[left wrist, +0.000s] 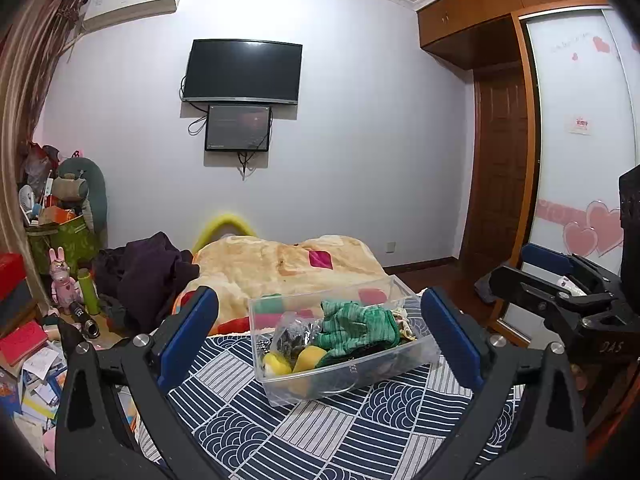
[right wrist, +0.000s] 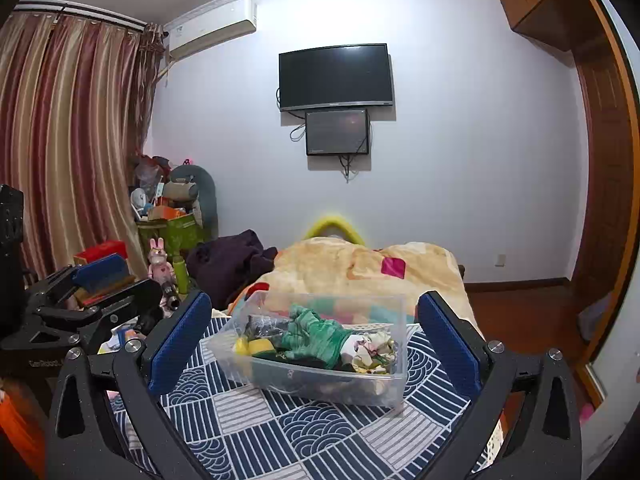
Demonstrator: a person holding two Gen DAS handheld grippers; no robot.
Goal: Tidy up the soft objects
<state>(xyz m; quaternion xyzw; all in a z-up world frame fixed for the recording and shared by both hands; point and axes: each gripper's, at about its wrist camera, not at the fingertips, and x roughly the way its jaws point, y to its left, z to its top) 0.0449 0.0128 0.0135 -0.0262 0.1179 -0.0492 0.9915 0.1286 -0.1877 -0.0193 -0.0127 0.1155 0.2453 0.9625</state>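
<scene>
Nearest to me, the left gripper [left wrist: 320,332] and the right gripper [right wrist: 314,336] are both hovering low over the foot of the bed, jaws spread wide and gripping nothing, with their blue pads standing either side of the box ahead. Under them the bedspread [left wrist: 320,432] is showing navy and white squares of stripes and wave patterns. Sitting on it, between the spread fingers in both views, is a clear plastic box [left wrist: 340,384], a shallow rectangle with its long axis running left to right across the bed, the right end angling a little farther away in the left wrist view. Inside it soft things are lying heaped: a green knitted glove [left wrist: 356,326] draped over the middle with its fingers pointing toward the left, two yellow sponges [left wrist: 292,362] at the near left corner, a crumpled clear bag [left wrist: 292,330] holding something dark, and a pale floral cloth [right wrist: 370,350] bunched at the right end. Beyond the box a beige blanket [left wrist: 280,264] is lying rumpled, with dark purple clothes [left wrist: 148,276] piled at its left. On the far wall a television [left wrist: 243,71] is hanging above a smaller screen [left wrist: 238,128].
</scene>
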